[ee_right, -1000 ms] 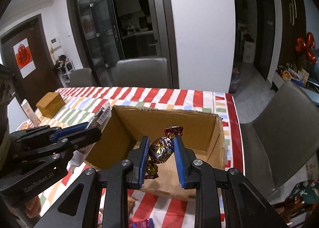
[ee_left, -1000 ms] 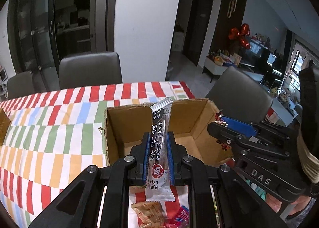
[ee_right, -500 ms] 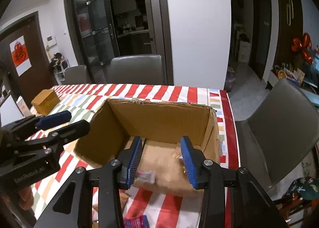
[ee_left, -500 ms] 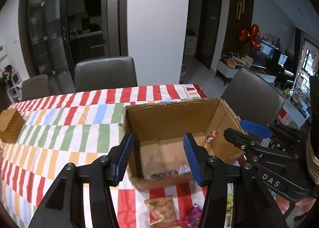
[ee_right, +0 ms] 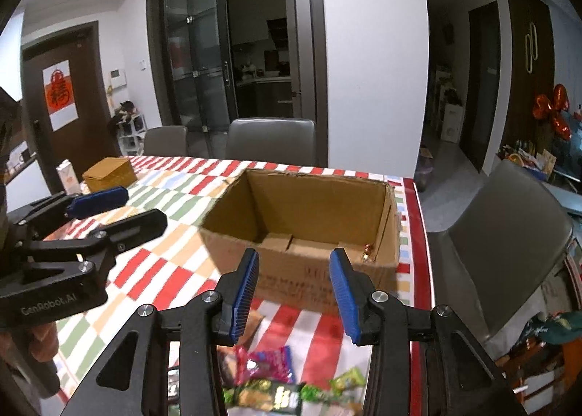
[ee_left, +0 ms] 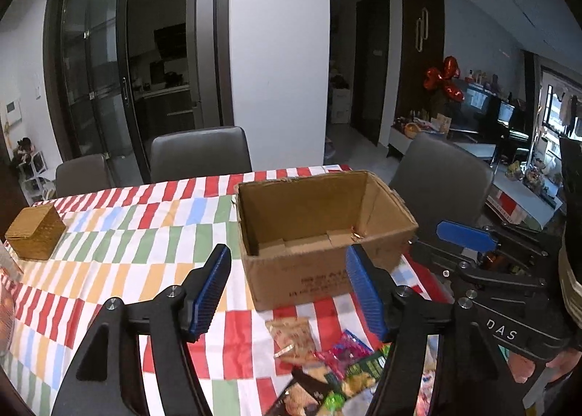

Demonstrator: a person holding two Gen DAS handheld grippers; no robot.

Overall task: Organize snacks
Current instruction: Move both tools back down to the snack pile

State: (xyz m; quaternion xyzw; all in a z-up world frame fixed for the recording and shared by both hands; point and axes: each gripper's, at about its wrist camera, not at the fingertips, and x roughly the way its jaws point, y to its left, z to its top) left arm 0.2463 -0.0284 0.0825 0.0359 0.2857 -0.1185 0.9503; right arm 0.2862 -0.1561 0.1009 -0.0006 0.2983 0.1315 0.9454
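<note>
Hovering near cardboard box (ee_left: 320, 234): left gripper (ee_left: 291, 292) and right gripper (ee_right: 294, 292), jaws spread, empty. Snack packets (ee_right: 269, 379) heaped on tablecloth (ee_left: 120, 256) beside box. Likely light, crinkly, slippery; pinch flat sealed edge, gently.

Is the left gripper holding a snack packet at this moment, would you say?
No, the left gripper is open with nothing between its blue pads, and the snack packets lie on the tablecloth below.
</note>
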